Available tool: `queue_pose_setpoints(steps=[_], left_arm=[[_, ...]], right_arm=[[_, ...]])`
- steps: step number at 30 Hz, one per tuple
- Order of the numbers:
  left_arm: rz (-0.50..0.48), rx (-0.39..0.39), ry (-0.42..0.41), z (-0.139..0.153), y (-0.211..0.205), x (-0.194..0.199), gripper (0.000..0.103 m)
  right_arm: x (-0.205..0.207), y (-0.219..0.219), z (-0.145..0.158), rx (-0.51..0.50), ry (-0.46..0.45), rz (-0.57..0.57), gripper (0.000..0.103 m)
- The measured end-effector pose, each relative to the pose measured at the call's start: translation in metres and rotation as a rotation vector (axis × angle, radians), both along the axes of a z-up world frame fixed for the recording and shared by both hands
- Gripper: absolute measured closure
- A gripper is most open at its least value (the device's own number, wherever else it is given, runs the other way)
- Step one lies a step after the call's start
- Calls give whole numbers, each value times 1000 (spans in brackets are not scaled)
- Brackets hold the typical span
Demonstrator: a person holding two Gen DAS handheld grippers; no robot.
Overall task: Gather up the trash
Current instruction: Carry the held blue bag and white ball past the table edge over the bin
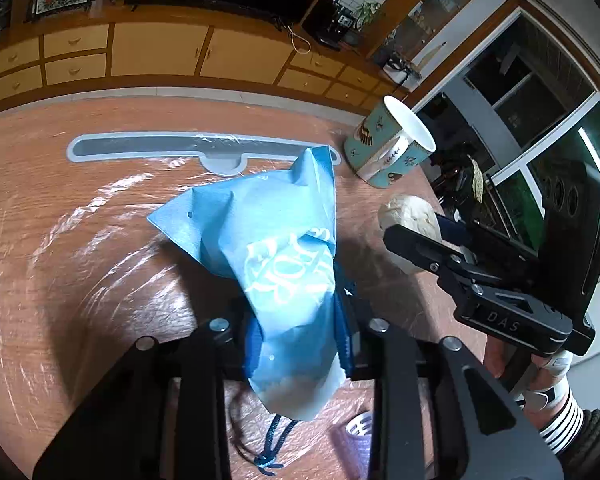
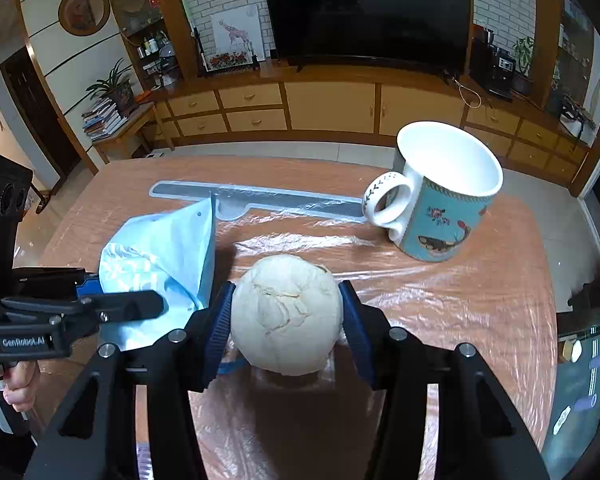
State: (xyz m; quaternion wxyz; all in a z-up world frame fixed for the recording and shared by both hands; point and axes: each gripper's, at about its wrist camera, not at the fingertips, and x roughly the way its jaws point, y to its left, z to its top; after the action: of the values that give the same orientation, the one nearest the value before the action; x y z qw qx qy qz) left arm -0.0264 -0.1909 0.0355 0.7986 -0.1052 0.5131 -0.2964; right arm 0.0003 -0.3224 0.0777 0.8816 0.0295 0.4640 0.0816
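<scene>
A light blue plastic bag (image 1: 276, 248) with white print hangs crumpled between the blue pads of my left gripper (image 1: 296, 320), which is shut on it above the table. In the right wrist view the same bag (image 2: 168, 244) sits at the left with the left gripper (image 2: 140, 300) clamped on it. My right gripper (image 2: 286, 296) is shut on a pale, cracked round lump (image 2: 286, 316), one pad pressing on each side. From the left wrist view that lump (image 1: 408, 212) shows at the right, behind the right gripper's fingers (image 1: 412, 248).
A teal patterned mug (image 2: 444, 200) with a white handle stands at the table's far right. A long grey strip (image 2: 260, 196) lies across the far side. Clear film covers the wooden table (image 2: 480, 312). A dark blue cord (image 1: 272, 440) and a purple item (image 1: 352, 444) lie under the bag.
</scene>
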Motion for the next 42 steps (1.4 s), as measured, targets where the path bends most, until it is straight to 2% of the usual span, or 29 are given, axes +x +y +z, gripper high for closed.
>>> queue_pose_setpoints(steps=[14,20,29,35,38,42], left_arm=[[10,-63,-48,21,33,-26,76],[7,-30,-101,34,48,-48,76],[-7,-18,-127,42,61,-79,76],[15,-24,-135,49,65,-108,76],[49,-1,-155,54,65,-126,76],[97,-8,-165,63,67,-151,76]], right_arm=[[-42,14,28,47,-54,-25,52],[-69,23,35,80,-52,-52,52],[-114,41,38,82,-46,-71,52],[-141,47,42,129,-52,-41,52],[-155,48,47,150,-63,-14,52],[-179,47,56,162,-77,27,52]])
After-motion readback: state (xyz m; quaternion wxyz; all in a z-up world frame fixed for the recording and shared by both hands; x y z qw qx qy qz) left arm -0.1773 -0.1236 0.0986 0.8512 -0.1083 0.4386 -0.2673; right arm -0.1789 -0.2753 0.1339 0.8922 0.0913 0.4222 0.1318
